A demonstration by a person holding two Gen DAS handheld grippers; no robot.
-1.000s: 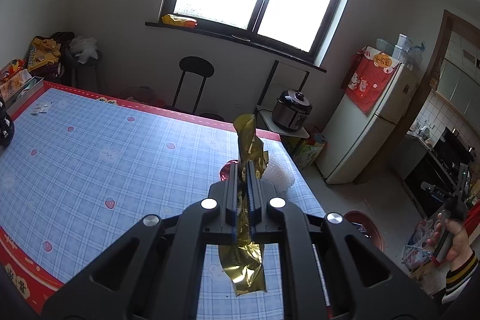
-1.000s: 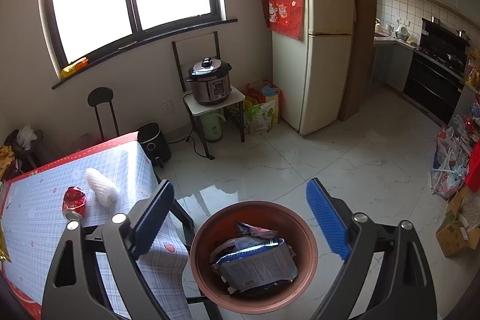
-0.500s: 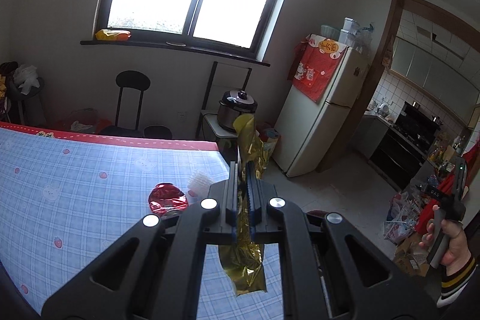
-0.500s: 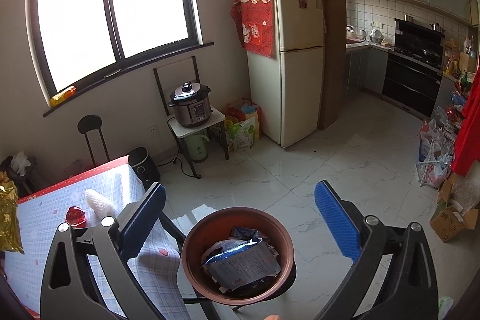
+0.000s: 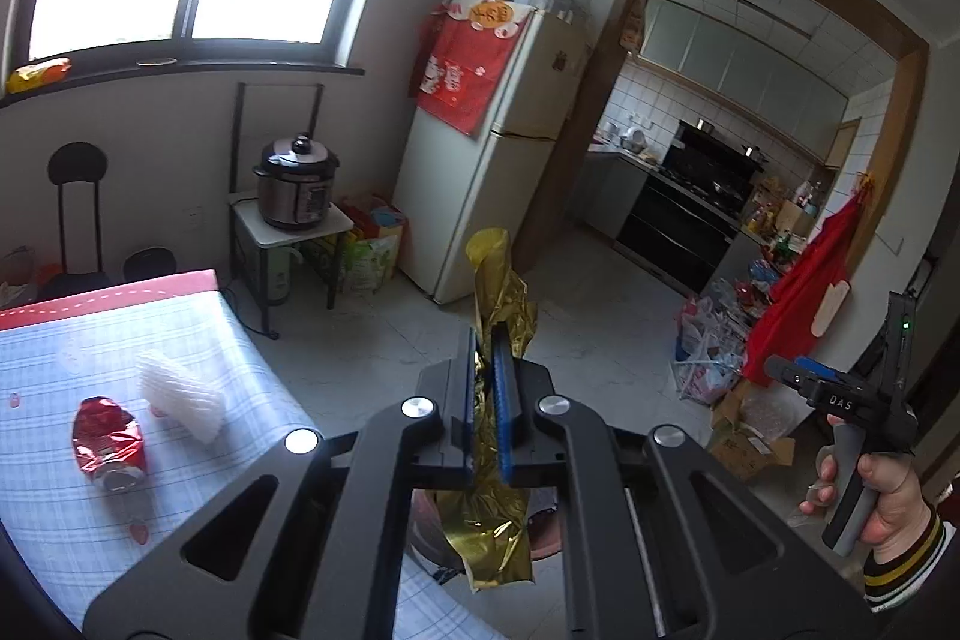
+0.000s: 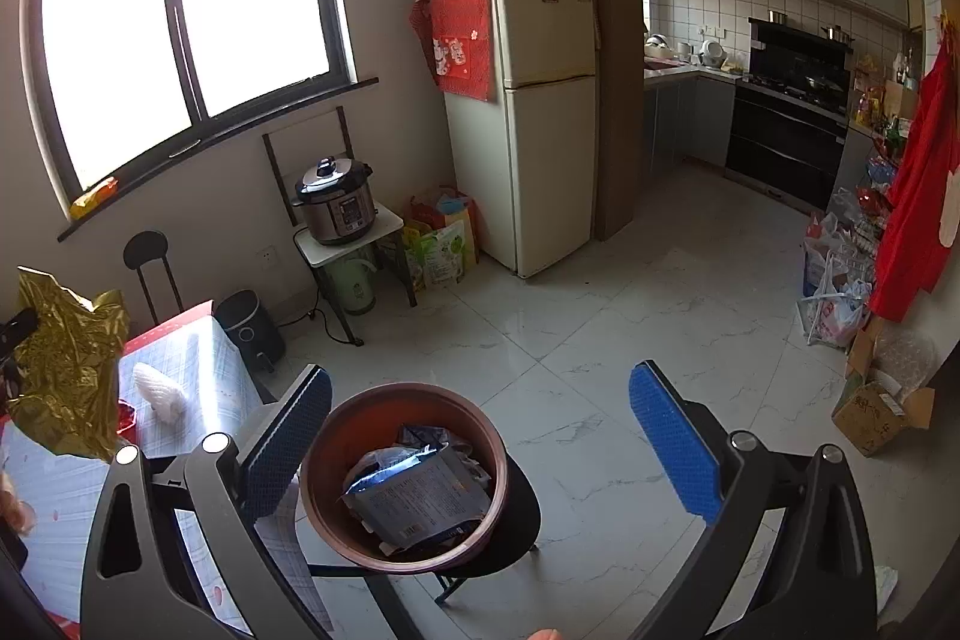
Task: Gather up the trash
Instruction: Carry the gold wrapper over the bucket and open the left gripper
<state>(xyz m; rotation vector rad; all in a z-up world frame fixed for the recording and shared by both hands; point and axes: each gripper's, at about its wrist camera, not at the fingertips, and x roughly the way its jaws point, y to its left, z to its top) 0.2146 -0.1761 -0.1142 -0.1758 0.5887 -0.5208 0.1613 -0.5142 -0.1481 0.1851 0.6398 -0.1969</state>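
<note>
left wrist view: left gripper jaws pinch gold wrapper, largely hiding what seems the bin; right gripper jaws spread.

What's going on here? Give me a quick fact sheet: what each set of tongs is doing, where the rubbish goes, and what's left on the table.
left tongs: shut on the gold wrapper
right tongs: open, holding nothing, pointed over the bin
bin: brown basin on a black stool, already holding a grey packet
left on table: crushed red can, white foam net
</note>
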